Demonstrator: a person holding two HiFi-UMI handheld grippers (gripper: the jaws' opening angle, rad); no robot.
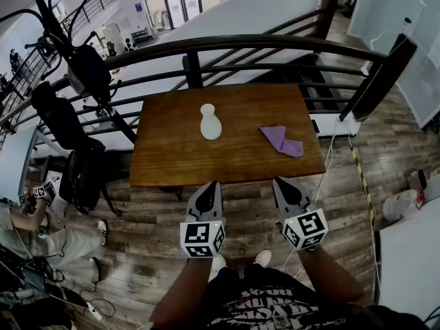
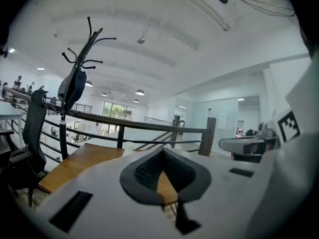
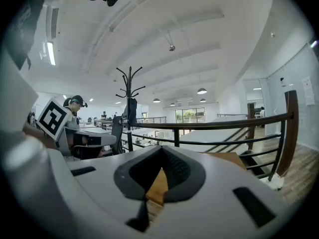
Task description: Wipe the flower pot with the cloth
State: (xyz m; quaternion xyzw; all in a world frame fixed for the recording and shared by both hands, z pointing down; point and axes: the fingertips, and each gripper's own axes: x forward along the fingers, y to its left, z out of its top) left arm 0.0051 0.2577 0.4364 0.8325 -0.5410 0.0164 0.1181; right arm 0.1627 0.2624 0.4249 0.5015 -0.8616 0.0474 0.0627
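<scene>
A small white flower pot [image 1: 210, 122], shaped like a vase, stands upright near the middle of the brown wooden table [image 1: 172, 157]. A crumpled purple cloth [image 1: 282, 140] lies on the table to the pot's right. My left gripper [image 1: 208, 187] and right gripper [image 1: 282, 183] hover side by side just in front of the table's near edge, both shut with nothing between the jaws. In the left gripper view the left gripper [image 2: 162, 153] shows touching tips over the table top [image 2: 79, 161]. The right gripper [image 3: 160, 151] looks the same in its own view. Neither gripper view shows the pot or cloth.
A dark metal railing [image 1: 227, 47] runs behind the table. A black coat rack [image 1: 69, 60] with a bag and an office chair [image 1: 62, 126] stand at the left. A seated person [image 1: 41, 232] is at the lower left. A white desk corner [image 1: 405, 267] lies at the right.
</scene>
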